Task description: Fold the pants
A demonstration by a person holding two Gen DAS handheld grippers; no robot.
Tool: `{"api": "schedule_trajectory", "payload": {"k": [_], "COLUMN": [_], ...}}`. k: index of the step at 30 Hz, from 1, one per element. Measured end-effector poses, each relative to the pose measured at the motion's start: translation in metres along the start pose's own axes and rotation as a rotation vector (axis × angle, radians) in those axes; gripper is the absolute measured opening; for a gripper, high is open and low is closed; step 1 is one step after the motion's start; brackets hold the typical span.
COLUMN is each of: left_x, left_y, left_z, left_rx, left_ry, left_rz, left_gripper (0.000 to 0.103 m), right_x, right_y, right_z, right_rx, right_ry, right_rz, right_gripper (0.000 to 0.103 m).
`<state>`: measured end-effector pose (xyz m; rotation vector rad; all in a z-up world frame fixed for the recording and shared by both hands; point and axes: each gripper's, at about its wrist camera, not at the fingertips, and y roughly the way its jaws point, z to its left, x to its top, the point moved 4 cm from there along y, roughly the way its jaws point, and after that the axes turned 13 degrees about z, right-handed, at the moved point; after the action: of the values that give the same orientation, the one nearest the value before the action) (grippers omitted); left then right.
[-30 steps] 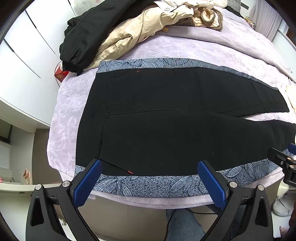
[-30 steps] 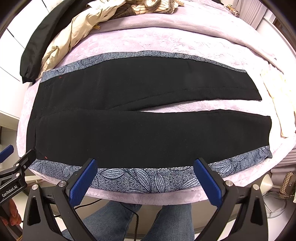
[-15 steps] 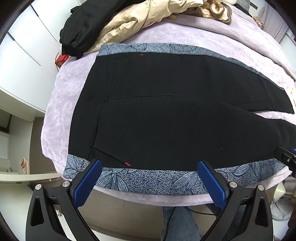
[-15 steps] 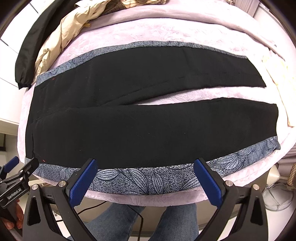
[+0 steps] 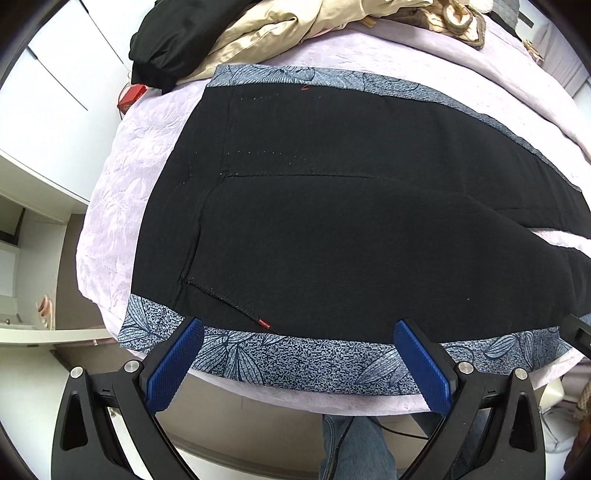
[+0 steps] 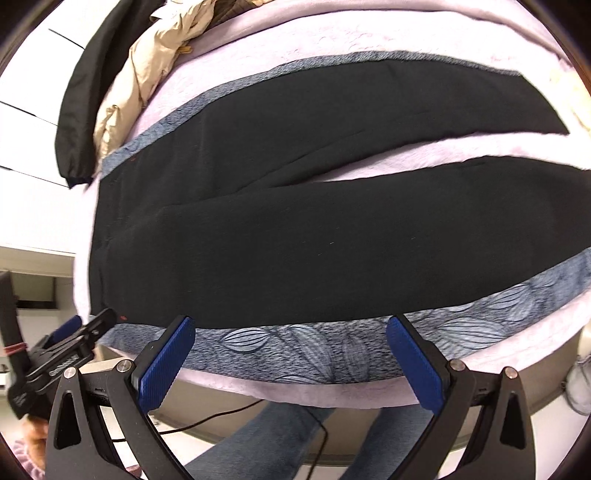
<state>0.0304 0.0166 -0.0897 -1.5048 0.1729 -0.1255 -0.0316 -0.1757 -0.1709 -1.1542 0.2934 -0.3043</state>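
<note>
Black pants with blue leaf-patterned side stripes lie flat on a lilac bedspread, waist at the left, legs running right. In the right wrist view the pants show both legs apart, with a strip of bedspread between them. My left gripper is open and empty, just over the near patterned stripe by the waist. My right gripper is open and empty, over the near stripe at mid-leg. The left gripper also shows at the left edge of the right wrist view.
A black jacket and a beige coat are piled at the bed's far left. A small red box sits by the bed's far left corner. White cabinets stand left. The person's jeans-clad legs are below the bed edge.
Both grippers have moved forward and lower toward the near edge of the pants, so the pants fill more of each view. Both stay open.
</note>
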Motion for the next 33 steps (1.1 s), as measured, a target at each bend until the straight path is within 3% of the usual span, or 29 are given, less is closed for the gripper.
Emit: {"api": "schedule_trajectory", "payload": {"k": [5, 10, 12, 13, 15, 16, 23, 28, 33], "left_x": [0.002, -0.001, -0.003, -0.005, -0.008, -0.011, -0.026, -0.034, -0.041], "left_y": [0.006, 0.02, 0.024, 0.027, 0.034, 0.036, 0.043, 0.043, 0.046], "left_z": [0.009, 0.029, 0.037, 0.04, 0.046, 0.049, 0.055, 0.061, 0.061], "left_rx": [-0.053, -0.167, -0.227, -0.257, -0.3, -0.318, -0.353, -0.379, -0.443], "left_ry": [-0.043, -0.111, -0.134, -0.145, -0.168, -0.182, -0.194, -0.206, -0.225], "left_rz": [-0.018, -0.002, 0.002, 0.008, 0.038, 0.047, 0.064, 0.067, 0.087], "left_gripper": [0.103, 0.103, 0.096, 0.086, 0.083, 0.083, 0.083, 0.083, 0.083], "right_x": [-0.005, -0.017, -0.025, -0.03, -0.039, -0.043, -0.038, -0.027, -0.019], "right_y": [0.01, 0.022, 0.031, 0.037, 0.05, 0.054, 0.074, 0.056, 0.075], "right_z": [0.001, -0.004, -0.008, -0.009, -0.015, -0.017, -0.021, -0.002, 0.007], "right_rx": [0.166, 0.364, 0.396, 0.4, 0.408, 0.424, 0.494, 0.597, 0.586], "right_ry": [0.005, -0.005, -0.005, -0.003, 0.009, 0.017, 0.055, -0.011, 0.031], "right_rz": [0.022, 0.06, 0.092, 0.113, 0.166, 0.181, 0.194, 0.142, 0.179], "right_gripper": [0.103, 0.103, 0.099, 0.088, 0.067, 0.064, 0.064, 0.063, 0.063]}}
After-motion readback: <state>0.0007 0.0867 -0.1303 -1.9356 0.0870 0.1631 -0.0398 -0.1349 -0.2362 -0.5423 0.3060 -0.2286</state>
